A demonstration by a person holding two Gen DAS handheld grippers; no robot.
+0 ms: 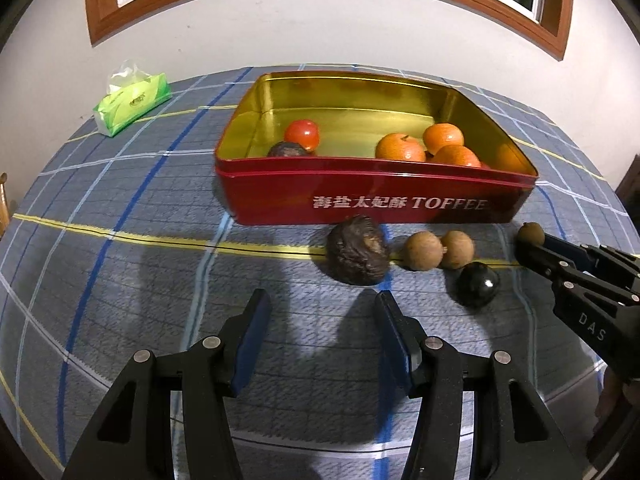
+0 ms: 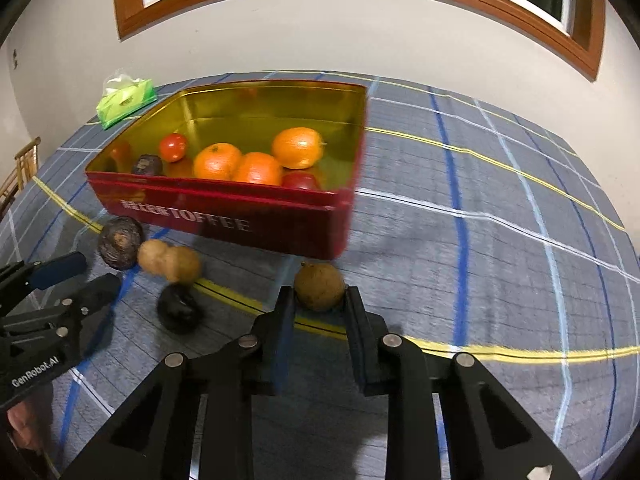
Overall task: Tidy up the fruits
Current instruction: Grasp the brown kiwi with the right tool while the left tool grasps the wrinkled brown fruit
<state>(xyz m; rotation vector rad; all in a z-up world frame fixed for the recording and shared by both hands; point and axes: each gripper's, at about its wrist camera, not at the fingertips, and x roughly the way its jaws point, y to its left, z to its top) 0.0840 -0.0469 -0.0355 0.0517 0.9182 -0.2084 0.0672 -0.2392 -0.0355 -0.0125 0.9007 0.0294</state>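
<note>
Our right tool [image 2: 319,300] is clamped on the small round tan fruit [image 2: 319,285] just before the red toffee tin [image 2: 240,216], left tool [image 1: 320,320] apart and empty, so we lift straight, clearing the rim.

The left gripper [image 1: 320,304] points steeply down, its two blue-padded fingers [image 1: 252,332] standing apart with nothing between them and nothing touched. In the right wrist view it enters from the left edge of the picture, low, with a bit of the person's hand [image 2: 22,420] showing behind its black body. The right gripper [image 2: 320,300] also points steeply down, its jaws drawn in close, the pads [image 2: 286,312] pressing on either side of a small round brown fruit [image 2: 319,286] at the fingertips.
</note>
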